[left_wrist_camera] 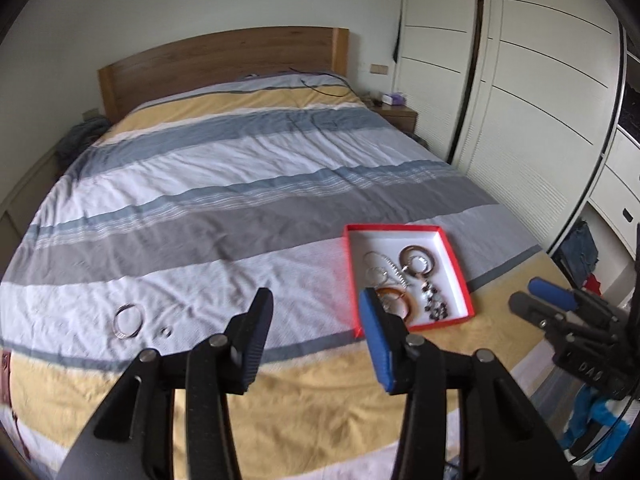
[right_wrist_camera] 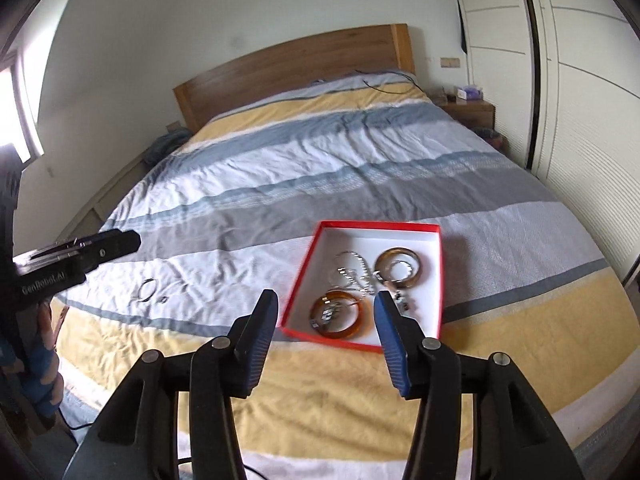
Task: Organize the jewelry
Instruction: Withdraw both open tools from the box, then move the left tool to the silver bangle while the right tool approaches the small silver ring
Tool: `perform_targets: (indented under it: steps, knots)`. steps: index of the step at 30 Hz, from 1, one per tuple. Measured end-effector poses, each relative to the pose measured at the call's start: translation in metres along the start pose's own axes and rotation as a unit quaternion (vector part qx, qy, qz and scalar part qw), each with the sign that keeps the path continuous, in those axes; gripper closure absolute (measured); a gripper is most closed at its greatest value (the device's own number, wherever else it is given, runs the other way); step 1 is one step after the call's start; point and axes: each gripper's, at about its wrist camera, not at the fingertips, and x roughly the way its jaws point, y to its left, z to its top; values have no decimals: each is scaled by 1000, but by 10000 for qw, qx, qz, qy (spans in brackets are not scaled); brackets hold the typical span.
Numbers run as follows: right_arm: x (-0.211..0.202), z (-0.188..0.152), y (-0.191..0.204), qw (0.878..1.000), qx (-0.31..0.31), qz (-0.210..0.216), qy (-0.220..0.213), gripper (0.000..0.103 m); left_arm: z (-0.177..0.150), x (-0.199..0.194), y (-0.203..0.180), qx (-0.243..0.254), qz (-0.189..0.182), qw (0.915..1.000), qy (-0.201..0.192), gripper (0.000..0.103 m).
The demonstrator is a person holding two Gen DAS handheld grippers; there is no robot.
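Left claw (left_wrist_camera: 312, 312): jaws apart, nothing held, raised over the bed's near edge. Right claw (right_wrist_camera: 324, 312): likewise released and empty, presumably clear of a drop-off. Red box (right_wrist_camera: 441, 280) near the bed's near right corner: amber bangle (right_wrist_camera: 340, 316), brown bangle (right_wrist_camera: 400, 266), silver chains. Thin silver bangles (left_wrist_camera: 128, 320) and small ring (left_wrist_camera: 165, 333) loose toward the near left edge, likely next.

Red box (right_wrist_camera: 441, 280): one
Thick brown bangles in box (right_wrist_camera: 339, 314): two
Silver bracelet on bedspread (left_wrist_camera: 128, 321): one
Small ring on bedspread (left_wrist_camera: 165, 332): one
Thin silver pieces in box (right_wrist_camera: 352, 270): tangled, uncountable
Bed (right_wrist_camera: 320, 152): one
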Motion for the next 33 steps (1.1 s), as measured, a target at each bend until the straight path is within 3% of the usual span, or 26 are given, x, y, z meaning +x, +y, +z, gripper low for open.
perform_targets:
  steps: [6, 18, 24, 33]
  knots:
    - [-39, -23, 38, 9996, -246, 151, -60, 48, -51, -50, 13, -32, 493, 9986, -206, 54]
    - [-84, -51, 104, 9970, -470, 547, -281, 48, -101, -128, 25, 17, 681, 9958, -613, 53]
    - [-85, -63, 127, 9959, -616, 637, -197, 48, -113, -144, 39, -161, 709, 9950, -685, 53]
    - [-66, -66, 134, 9968, -604, 527, 32, 48, -125, -139, 81, -517, 1039, 9912, -641, 52]
